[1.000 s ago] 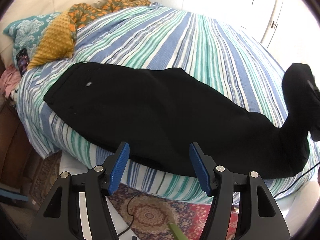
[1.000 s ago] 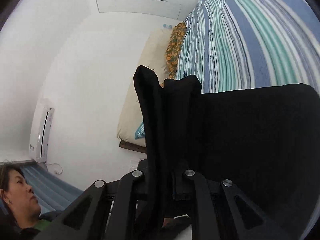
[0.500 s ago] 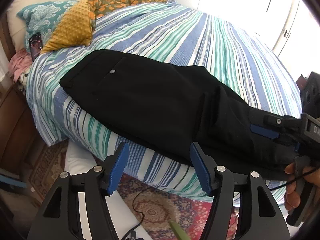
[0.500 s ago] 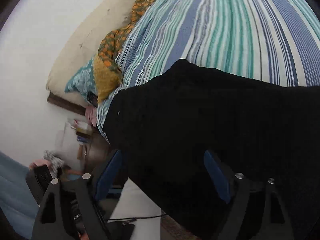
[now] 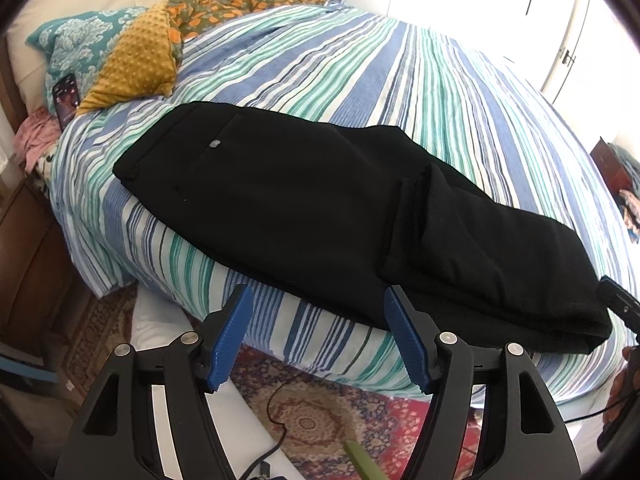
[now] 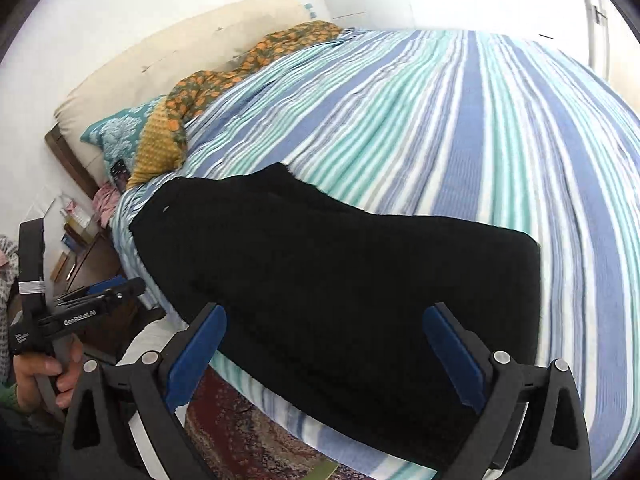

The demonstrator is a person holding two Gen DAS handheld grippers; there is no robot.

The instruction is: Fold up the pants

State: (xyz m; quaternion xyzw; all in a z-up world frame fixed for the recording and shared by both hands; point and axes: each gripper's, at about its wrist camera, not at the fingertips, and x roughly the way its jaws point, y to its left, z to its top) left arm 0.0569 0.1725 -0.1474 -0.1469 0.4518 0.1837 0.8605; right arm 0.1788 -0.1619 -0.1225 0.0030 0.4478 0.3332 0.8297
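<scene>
Black pants lie along the near edge of the striped bed, waistband to the left. The leg ends are folded back over the lower legs, leaving a thick fold at the right. My left gripper is open and empty, just short of the bed edge below the pants' middle. My right gripper is open and empty, hovering over the folded part of the pants. The left gripper also shows at the left of the right wrist view.
Pillows and a floral blanket lie at the head of the bed, with a phone beside them. A patterned rug and a cable lie on the floor below. A wooden nightstand stands at the left.
My right gripper carried the leg ends over toward the waist, laid them down on the pants and opened, then drew back. My left gripper stayed open and shifted slightly.
</scene>
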